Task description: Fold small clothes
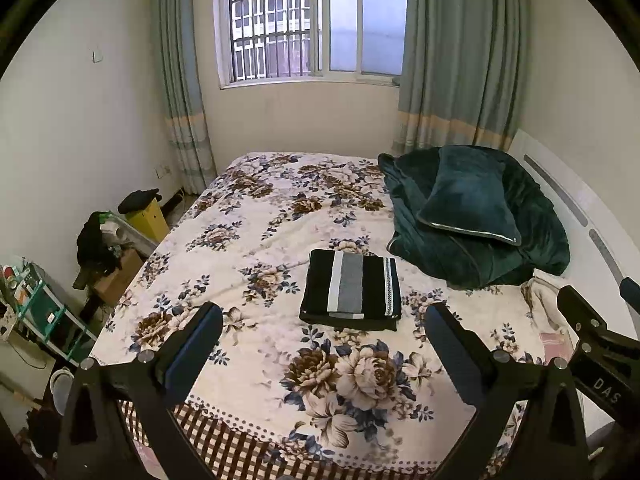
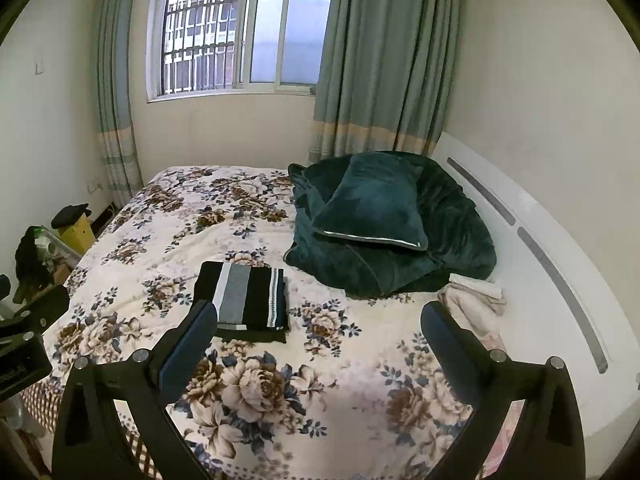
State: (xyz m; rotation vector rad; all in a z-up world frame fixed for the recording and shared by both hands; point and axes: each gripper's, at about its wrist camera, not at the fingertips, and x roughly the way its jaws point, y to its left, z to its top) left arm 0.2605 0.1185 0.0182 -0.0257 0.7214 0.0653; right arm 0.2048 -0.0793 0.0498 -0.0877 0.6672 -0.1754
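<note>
A folded black garment with white and grey stripes point(image 1: 351, 290) lies flat on the floral bedspread point(image 1: 256, 240). It also shows in the right wrist view point(image 2: 244, 298). My left gripper point(image 1: 324, 320) is open and empty, held above the bed just in front of the garment. My right gripper point(image 2: 320, 316) is open and empty, to the right of the garment, above the bed point(image 2: 360, 360). The right gripper's body shows at the right edge of the left wrist view point(image 1: 592, 340). A crumpled pale cloth point(image 2: 474, 300) lies near the headboard.
A dark green blanket with a pillow point(image 1: 476, 212) sits at the bed's right side by the white headboard point(image 2: 560, 280). Left of the bed are a yellow box point(image 1: 150, 218), a cardboard box and a green shelf point(image 1: 44, 316). The window point(image 1: 312, 20) and curtains are behind.
</note>
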